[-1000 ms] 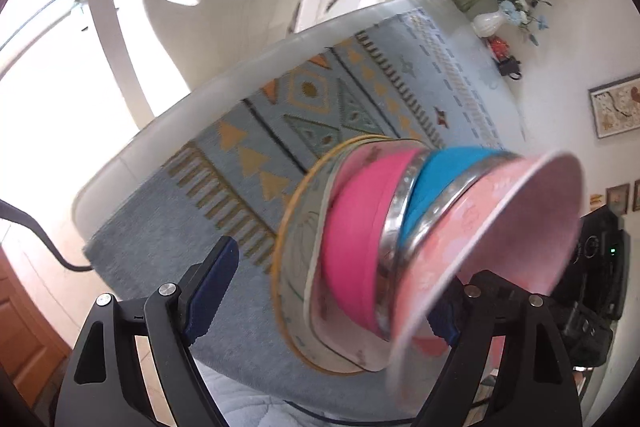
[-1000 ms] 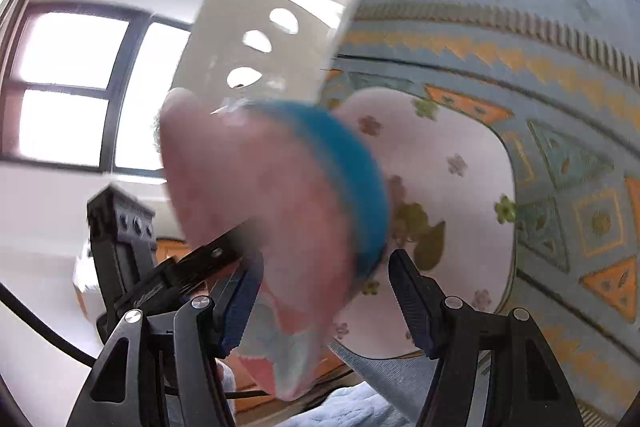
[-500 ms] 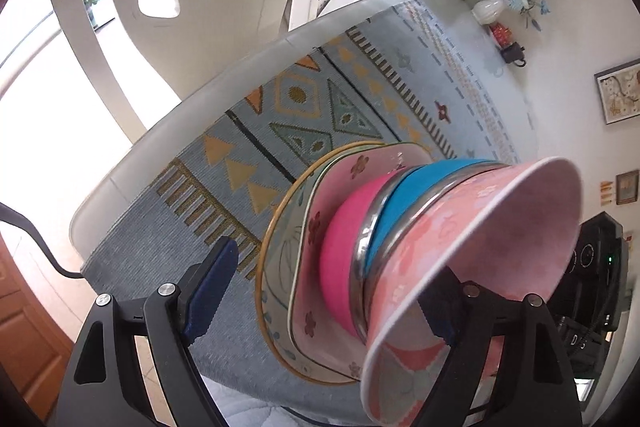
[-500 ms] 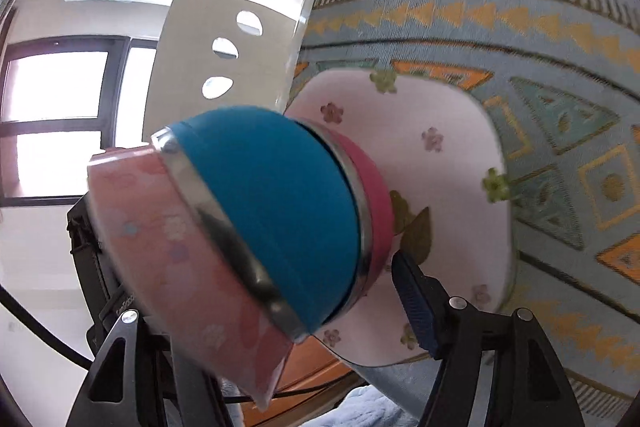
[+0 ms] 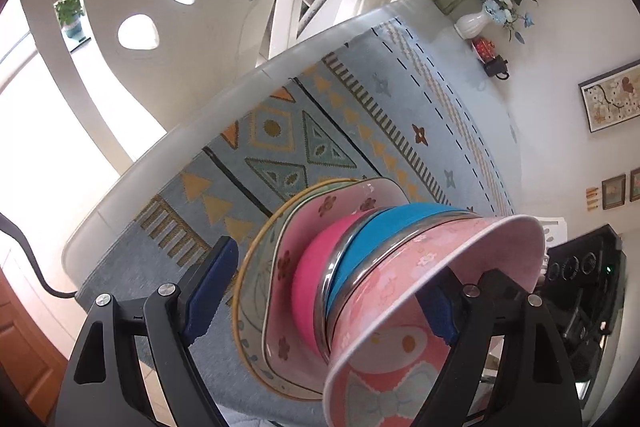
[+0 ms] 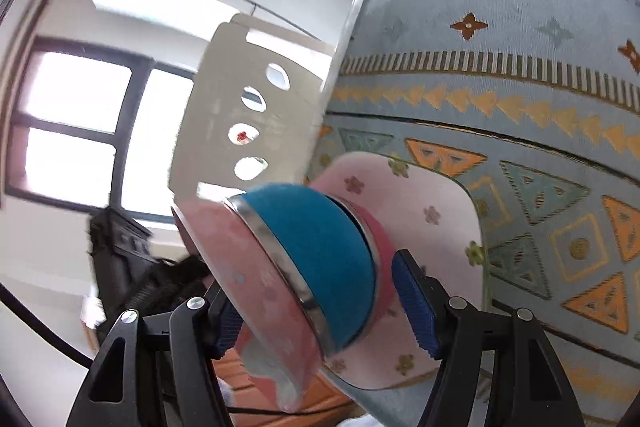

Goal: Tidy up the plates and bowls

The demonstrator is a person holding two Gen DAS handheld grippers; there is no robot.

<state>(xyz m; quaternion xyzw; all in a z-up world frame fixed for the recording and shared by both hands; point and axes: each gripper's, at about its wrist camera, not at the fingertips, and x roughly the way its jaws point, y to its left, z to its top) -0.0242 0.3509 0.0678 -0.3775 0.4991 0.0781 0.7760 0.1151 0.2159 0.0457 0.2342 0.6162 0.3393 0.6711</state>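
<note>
A stack stands on the patterned cloth (image 5: 360,131). From the bottom it is a yellow-rimmed round plate (image 5: 250,307), a pink flowered square plate (image 5: 320,211), a pink bowl (image 5: 312,275), a blue bowl (image 5: 380,231) and a pink cartoon bowl (image 5: 400,307). My left gripper (image 5: 324,269) is open astride the stack: its left pad is clear of the plates and its right pad is inside the cartoon bowl. My right gripper (image 6: 310,275) stands wide around the blue bowl (image 6: 320,247) and cartoon bowl (image 6: 248,267). Its left pad is hidden and its right pad is close beside the bowls.
The cloth covers a round white table whose edge (image 5: 160,155) runs close behind the stack. White chairs with cut-out backs (image 5: 160,7) stand beyond it. A vase of flowers (image 5: 476,23) sits at the table's far side. The other gripper's black body (image 5: 580,287) is to the right.
The cartoon bowl was blurred a second ago and now sits sharp and still in the blue bowl. Both cameras have drawn back a little, and the right view has swung to show more cloth.
</note>
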